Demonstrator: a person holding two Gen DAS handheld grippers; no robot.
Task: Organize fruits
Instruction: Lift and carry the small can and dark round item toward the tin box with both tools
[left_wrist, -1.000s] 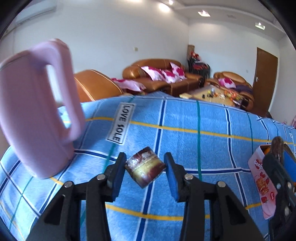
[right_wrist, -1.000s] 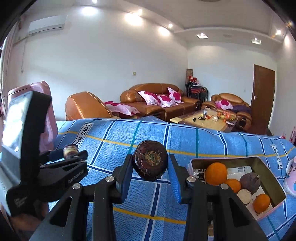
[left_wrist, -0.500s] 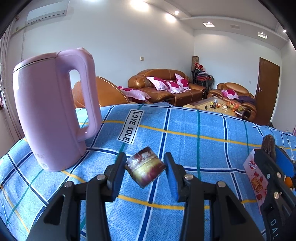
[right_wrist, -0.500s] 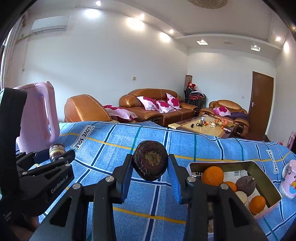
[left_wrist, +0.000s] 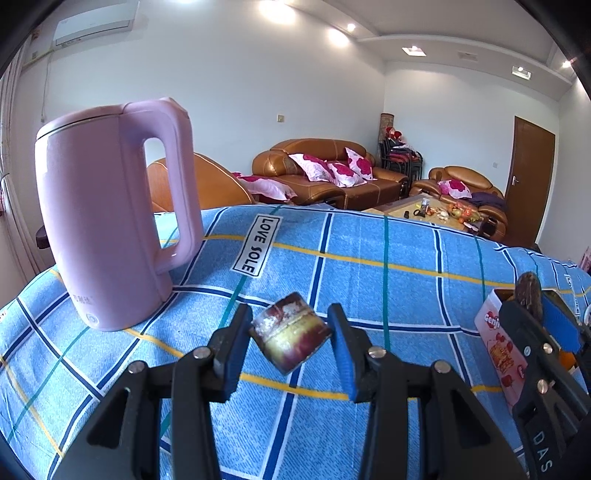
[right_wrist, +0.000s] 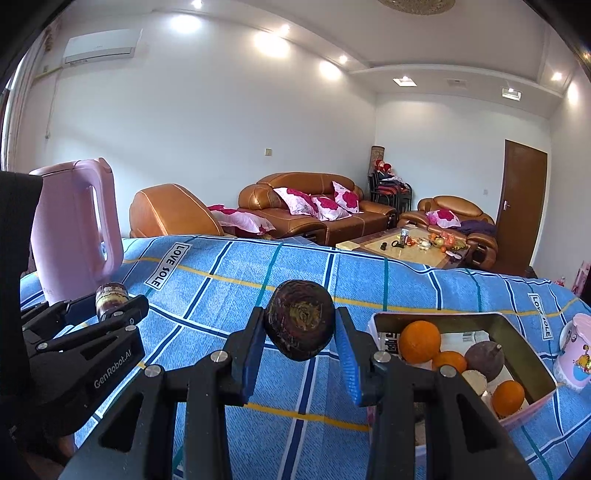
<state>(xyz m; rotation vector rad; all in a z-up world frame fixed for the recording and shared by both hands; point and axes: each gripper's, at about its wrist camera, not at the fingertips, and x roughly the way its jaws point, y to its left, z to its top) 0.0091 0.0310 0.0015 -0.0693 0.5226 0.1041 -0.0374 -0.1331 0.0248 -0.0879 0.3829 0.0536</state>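
My right claw (right_wrist: 300, 334) is clamped on a dark round fruit (right_wrist: 299, 319), flat cut end facing the cam, held up off the blue check cloth (right_wrist: 229, 280). My left claw (left_wrist: 290, 338) is clamped on a short purple-yellow chunk (left_wrist: 290, 332), prob cane, tilted so its long axis runs down to the right, also clear of the cloth. What counts for the drop: the tin (right_wrist: 517, 332) lies to the right of both claws and a bit fwd, just beside my right claw and well apart from my left one, w/ the right claw between them. So I judge the right goes in first, a short swing right and down; the left has to cross over after. In the tin: three oranges (right_wrist: 419, 341), a dark purple fruit (right_wrist: 484, 360), a pale round piece (right_wrist: 474, 380), some paper under them; free room at its back. Beyond it, a pink cup (right_wrist: 576, 356). Far left on the desk, the pink kettle (left_wrist: 110, 214), upright, handle toward me, out of the way.
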